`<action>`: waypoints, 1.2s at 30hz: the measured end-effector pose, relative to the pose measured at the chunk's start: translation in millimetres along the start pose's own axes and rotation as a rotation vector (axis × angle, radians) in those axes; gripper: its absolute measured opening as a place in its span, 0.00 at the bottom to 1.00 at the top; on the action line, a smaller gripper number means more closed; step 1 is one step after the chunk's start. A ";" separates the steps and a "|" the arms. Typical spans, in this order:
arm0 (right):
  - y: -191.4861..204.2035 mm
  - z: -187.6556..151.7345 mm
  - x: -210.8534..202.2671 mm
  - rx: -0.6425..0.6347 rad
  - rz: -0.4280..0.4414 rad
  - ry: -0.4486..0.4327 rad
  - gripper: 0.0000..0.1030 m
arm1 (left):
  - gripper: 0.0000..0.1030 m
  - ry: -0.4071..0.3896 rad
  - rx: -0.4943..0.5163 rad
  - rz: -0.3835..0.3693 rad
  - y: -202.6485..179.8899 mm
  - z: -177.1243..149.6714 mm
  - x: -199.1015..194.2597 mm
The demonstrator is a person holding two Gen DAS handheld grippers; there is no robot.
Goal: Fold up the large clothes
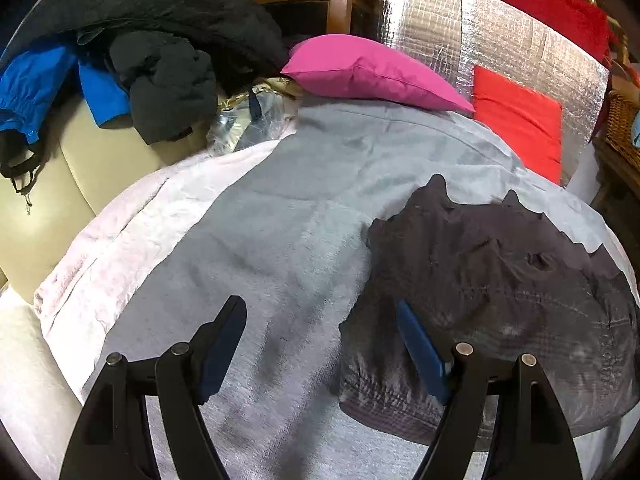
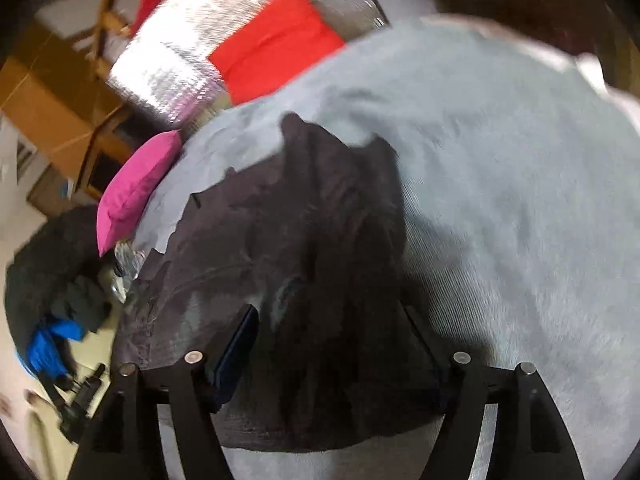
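A dark grey-black garment (image 1: 500,276) lies crumpled on a light grey blanket (image 1: 288,216), right of centre in the left wrist view. My left gripper (image 1: 322,312) is open and empty, hovering at the garment's left edge. In the right wrist view, which is blurred, the same garment (image 2: 288,240) fills the middle on the blanket (image 2: 500,160). My right gripper (image 2: 332,316) is open just above the garment, holding nothing.
A magenta pillow (image 1: 372,72), a red cushion (image 1: 520,128) and a silver foil panel (image 1: 440,24) lie at the back. A pile of black and blue jackets (image 1: 132,52) sits on the cream sofa (image 1: 48,184) at left. A wicker basket (image 1: 624,128) is far right.
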State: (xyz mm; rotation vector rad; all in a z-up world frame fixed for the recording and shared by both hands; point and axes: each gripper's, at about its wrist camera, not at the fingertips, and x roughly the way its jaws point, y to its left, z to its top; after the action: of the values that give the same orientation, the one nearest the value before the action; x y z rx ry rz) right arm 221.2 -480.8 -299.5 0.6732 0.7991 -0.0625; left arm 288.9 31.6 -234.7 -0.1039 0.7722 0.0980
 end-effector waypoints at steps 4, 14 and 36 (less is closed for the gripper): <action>2.5 -2.3 3.6 -0.042 -0.075 -0.027 0.56 | 0.76 -0.017 0.016 0.017 -1.5 0.3 -2.1; -9.8 -11.3 13.0 -0.024 -0.057 -0.034 0.56 | 0.76 -0.042 0.034 0.028 -4.1 1.0 -6.2; -23.2 -23.9 11.4 0.005 -0.014 -0.068 0.58 | 0.76 -0.078 0.075 0.071 -9.1 0.8 -12.0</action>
State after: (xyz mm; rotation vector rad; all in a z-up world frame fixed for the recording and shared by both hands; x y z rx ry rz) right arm 207.0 -483.1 -331.7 0.6674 0.7388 -0.0993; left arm 282.0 22.1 -225.2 -0.0010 0.7010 0.1391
